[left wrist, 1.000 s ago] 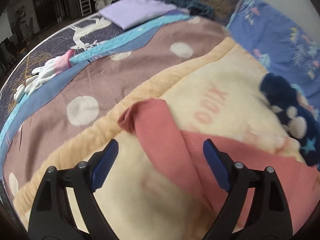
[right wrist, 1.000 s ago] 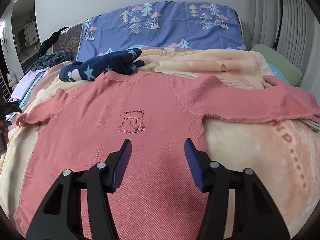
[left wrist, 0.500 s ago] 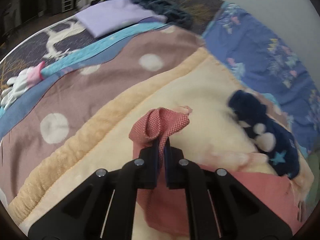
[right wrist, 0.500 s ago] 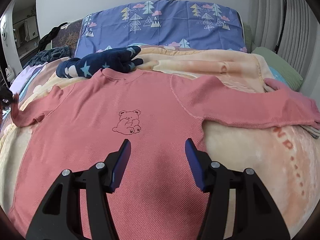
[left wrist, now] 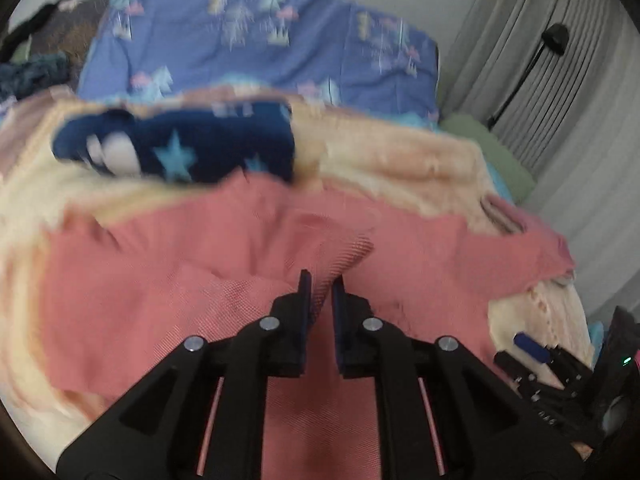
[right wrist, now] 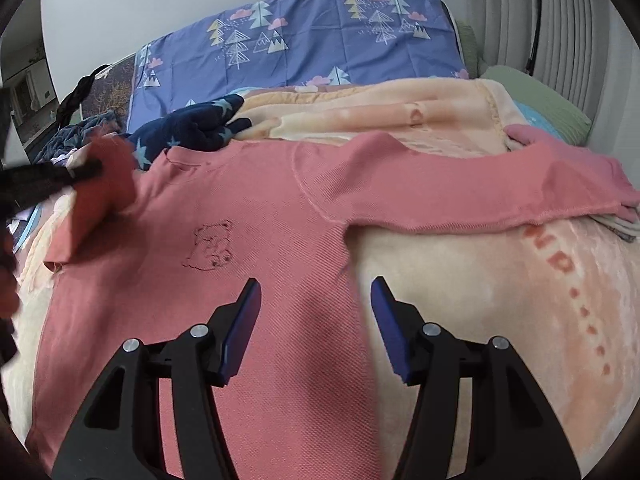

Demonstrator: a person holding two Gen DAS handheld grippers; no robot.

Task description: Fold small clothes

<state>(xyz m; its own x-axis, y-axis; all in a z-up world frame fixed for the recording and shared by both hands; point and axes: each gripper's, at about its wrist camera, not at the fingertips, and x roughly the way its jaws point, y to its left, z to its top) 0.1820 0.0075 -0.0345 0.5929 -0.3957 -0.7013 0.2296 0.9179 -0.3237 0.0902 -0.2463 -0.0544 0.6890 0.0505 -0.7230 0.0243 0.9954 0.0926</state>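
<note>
On the blanket, letters "ND"

Shirt lies on blanket, pillow behind.

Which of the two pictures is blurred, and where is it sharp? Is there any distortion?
Left wrist view: motion blur smears the navy star cloth and the blue pillow; only the left gripper, shut on the pink shirt, is fairly crisp. Right wrist view: mostly sharp, bear print readable, left edge blurred. Both views bend toward dark fisheye corners.
</note>
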